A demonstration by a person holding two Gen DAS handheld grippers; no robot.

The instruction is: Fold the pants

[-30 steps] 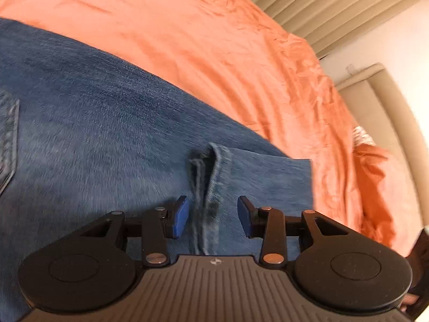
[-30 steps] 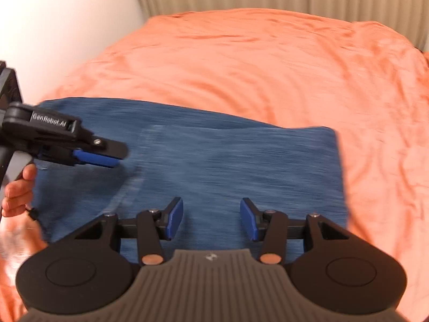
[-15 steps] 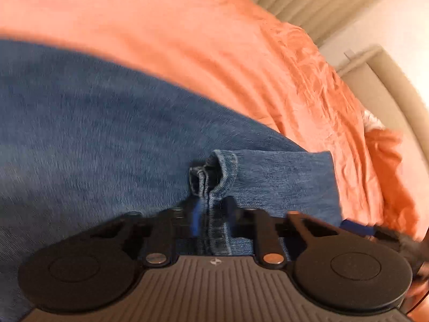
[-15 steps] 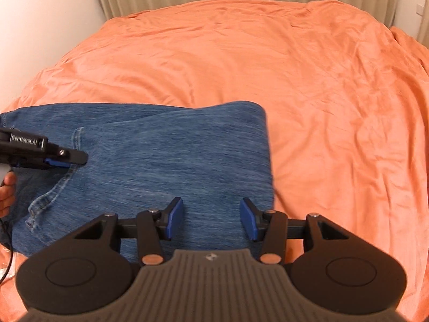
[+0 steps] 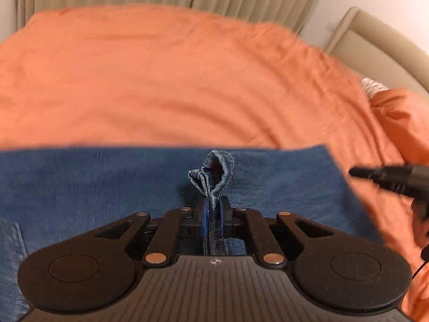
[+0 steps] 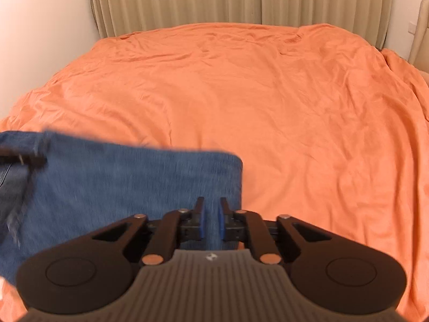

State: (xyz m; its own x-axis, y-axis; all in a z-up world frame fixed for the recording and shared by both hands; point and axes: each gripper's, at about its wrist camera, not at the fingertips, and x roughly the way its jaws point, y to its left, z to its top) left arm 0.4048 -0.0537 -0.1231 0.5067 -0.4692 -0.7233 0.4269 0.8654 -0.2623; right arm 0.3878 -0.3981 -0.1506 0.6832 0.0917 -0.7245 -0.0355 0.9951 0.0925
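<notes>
The left gripper (image 5: 213,216) pinches a bunched hem (image 5: 214,173) of the jeans (image 5: 107,182). Its jaws have just been closing, and the hem sticks up between the blue pads. The right gripper (image 6: 211,218) has just been closing too, and it now bites the jeans near their right edge, with blue cloth between its pads. From here I cannot tell how thick that bite is.

The jeans lie flat on the orange bed (image 6: 268,94), close to the near side. Far behind stand the curtains (image 6: 214,0).

What could go wrong? The hem is thick and lumpy, so it may slip out if the left gripper pulls fast. The right one may hold only the top layer, and then the layers under it stay behind and the fold comes out crooked. If one gripper lifts higher than the other, the jeans twist. The soft bed cover can also bunch up and drag along.
</notes>
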